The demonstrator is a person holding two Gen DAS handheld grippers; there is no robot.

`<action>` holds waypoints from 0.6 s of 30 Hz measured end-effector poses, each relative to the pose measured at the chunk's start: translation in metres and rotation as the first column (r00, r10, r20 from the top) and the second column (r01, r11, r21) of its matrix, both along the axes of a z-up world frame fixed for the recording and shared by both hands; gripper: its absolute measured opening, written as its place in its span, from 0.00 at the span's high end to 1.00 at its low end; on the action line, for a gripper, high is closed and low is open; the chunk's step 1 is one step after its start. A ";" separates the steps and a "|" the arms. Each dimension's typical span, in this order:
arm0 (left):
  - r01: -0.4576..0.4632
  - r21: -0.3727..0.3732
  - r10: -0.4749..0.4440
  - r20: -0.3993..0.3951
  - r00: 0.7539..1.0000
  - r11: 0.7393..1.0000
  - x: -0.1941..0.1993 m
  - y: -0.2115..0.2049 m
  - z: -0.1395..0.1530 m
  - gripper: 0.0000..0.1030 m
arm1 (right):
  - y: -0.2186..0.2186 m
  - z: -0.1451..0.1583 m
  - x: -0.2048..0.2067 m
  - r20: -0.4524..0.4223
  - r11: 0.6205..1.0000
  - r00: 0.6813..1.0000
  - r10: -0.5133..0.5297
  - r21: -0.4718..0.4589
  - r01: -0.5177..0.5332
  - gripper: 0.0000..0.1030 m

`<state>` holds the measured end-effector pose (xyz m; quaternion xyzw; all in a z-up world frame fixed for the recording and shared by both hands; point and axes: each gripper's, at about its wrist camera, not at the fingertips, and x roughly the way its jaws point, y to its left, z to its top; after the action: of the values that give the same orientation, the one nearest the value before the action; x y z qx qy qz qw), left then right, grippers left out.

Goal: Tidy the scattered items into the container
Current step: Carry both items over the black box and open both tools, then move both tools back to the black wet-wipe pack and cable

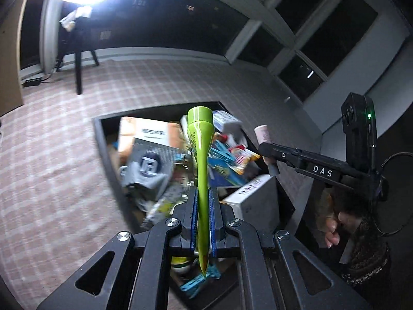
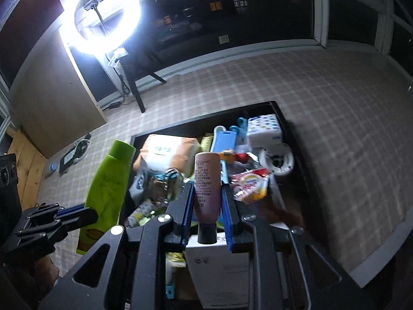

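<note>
A black bin (image 1: pixel 103 139) (image 2: pixel 289 126) stands on the checked carpet, filled with several boxes, packets and clips. My left gripper (image 1: pixel 203 201) is shut on a green tube (image 1: pixel 200 139), cap end pointing away, held over the bin. In the right wrist view the same green tube (image 2: pixel 108 186) shows at the left with the left gripper (image 2: pixel 77 214) clamped near its lower end. My right gripper (image 2: pixel 206 199) is shut on a pink tube (image 2: pixel 207 180) with a dark cap toward me, above the bin. In the left wrist view the right gripper (image 1: pixel 268 149) holds that pink tube (image 1: pixel 263 134).
A ring light (image 2: pixel 103 15) on a stand glares at the upper left, by dark windows. A wooden cabinet (image 2: pixel 54 98) stands left. A white box (image 2: pixel 222 266) lies at the bin's near end. A hand (image 1: pixel 333 230) holds the right gripper's handle.
</note>
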<state>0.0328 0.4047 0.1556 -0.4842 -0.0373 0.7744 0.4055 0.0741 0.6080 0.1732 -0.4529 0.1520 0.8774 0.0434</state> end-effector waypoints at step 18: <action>-0.113 -0.102 0.104 -0.087 0.991 0.988 -0.005 -0.028 0.004 0.71 | -0.036 0.016 -0.025 -0.081 0.993 0.990 0.113 0.036 -0.110 0.50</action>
<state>0.0274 0.3772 0.1600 -0.4707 -0.0056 0.8152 0.3376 0.0494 0.5719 0.1895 -0.4231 0.1141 0.8989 -0.0049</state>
